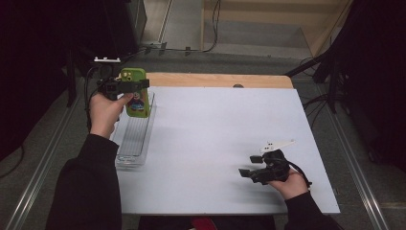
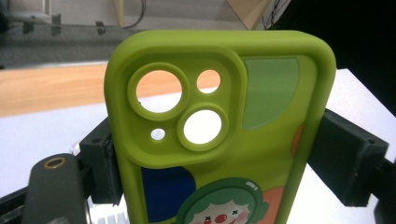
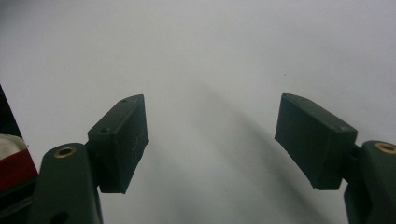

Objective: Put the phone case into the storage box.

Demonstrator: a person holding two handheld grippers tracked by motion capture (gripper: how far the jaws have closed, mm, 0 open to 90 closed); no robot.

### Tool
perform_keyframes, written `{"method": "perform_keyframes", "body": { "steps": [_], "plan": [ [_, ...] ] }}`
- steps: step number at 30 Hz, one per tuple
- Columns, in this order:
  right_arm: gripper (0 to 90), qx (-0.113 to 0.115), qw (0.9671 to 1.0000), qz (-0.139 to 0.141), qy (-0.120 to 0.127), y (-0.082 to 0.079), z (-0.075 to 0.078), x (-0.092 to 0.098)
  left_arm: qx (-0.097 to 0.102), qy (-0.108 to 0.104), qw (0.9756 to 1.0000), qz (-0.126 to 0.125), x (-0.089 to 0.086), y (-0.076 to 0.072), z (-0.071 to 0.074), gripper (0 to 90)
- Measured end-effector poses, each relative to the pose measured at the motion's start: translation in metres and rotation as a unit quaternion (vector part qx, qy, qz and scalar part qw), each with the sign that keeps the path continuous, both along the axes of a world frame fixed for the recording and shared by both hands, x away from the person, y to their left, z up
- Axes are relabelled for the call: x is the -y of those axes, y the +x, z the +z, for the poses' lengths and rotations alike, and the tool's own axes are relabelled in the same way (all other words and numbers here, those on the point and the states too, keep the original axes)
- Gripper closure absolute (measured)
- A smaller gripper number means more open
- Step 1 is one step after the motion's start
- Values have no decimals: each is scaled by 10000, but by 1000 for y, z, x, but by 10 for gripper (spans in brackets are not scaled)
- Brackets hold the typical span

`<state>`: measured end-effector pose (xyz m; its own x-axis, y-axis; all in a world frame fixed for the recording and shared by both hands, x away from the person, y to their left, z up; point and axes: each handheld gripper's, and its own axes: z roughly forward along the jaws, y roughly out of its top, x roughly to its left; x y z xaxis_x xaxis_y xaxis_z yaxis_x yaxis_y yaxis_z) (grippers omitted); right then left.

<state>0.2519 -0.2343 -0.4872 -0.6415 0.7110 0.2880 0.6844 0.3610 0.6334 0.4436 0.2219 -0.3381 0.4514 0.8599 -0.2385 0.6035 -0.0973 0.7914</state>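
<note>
A lime-green phone case with camera cut-outs and a cartoon clown print stands upright in my left gripper, held above the far end of a clear plastic bin at the table's left. In the left gripper view the two black pads press on the sides of the phone case, so that gripper is shut on it. My right gripper rests low over the white table at the front right. Its jaws stand wide apart in the right gripper view, and nothing lies between the fingertips of the right gripper.
The white table top has a wooden strip along its far edge. Cables and dark stands lie on the floor beyond and to the right. The clear bin runs along the table's left edge.
</note>
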Motion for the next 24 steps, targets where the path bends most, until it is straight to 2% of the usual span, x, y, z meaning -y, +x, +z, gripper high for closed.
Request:
{"method": "perform_keyframes", "body": {
  "steps": [2, 8, 10, 14, 18, 24],
  "plan": [
    [236, 11, 10000, 2, 0, 0, 0, 0, 1, -49, 10000, -22, 1, 1, 3, 173],
    [236, 30, 10000, 1, 21, 0, 1, -1, 72, 37, 10000, 39, 2, 12, 5, 173],
    [236, 38, 10000, 6, 16, 0, 2, -1, 135, 94, 9998, 65, 2, 16, 3, 173],
    [236, 83, 9999, 21, 68, 2, 2, -2, 76, 227, 9996, 139, 2, 26, -5, 173],
    [236, 71, 9999, 52, 69, 2, 2, -4, 113, 306, 9993, 200, 0, 35, -14, 172],
    [236, 98, 9999, 55, 68, 1, 2, -3, 110, 222, 9994, 260, -2, 45, -23, 172]
  ]
}}
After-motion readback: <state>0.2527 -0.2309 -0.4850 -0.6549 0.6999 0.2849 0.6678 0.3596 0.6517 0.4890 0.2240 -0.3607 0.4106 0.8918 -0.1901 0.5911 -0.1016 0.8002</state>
